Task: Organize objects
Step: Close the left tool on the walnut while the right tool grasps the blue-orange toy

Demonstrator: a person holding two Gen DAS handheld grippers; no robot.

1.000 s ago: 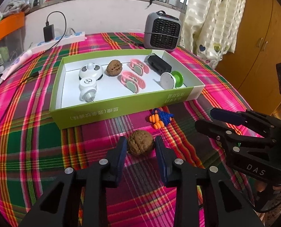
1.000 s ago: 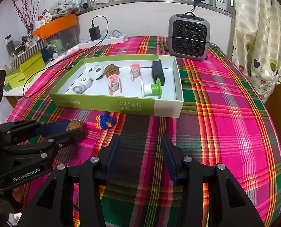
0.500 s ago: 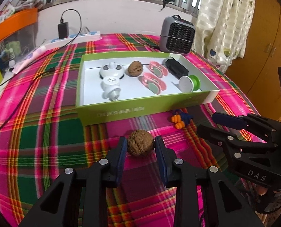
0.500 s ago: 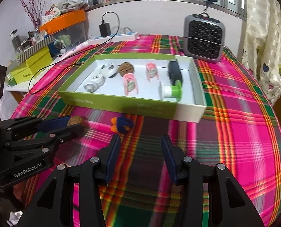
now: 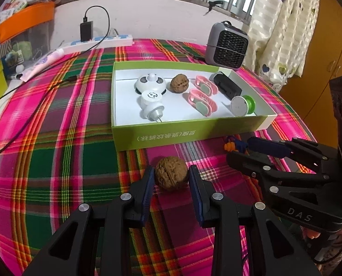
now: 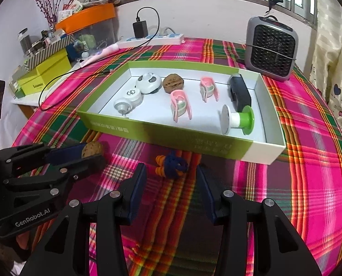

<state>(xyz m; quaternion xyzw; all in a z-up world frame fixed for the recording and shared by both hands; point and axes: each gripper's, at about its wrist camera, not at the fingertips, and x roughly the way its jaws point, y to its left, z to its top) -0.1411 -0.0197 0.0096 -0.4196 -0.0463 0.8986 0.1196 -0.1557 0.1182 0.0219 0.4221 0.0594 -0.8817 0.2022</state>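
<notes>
Walnut: brown, wrinkled, roughly round, its seam running near upright with a slight tilt; no clear long axis. It sits at lower centre of the left wrist view, clenched between the blue pads of the left gripper, above the plaid tablecloth. Whether its underside touches the cloth cannot be told. In the right wrist view only its top shows at middle left, the rest hidden behind the finger.

Right gripper: fingers released, standing apart with nothing between the pads. The blue and orange toy lies on the cloth just beyond its tips, close to the near wall of the box; in the left wrist view the toy is mostly hidden behind the right gripper.

The green box, centre of both views, holds a second walnut, two white round gadgets, two pink clips, a black block and a green spool. The print on the box wall is upside down and hard to read.

A grey heater stands at upper right; a power strip at upper left.
</notes>
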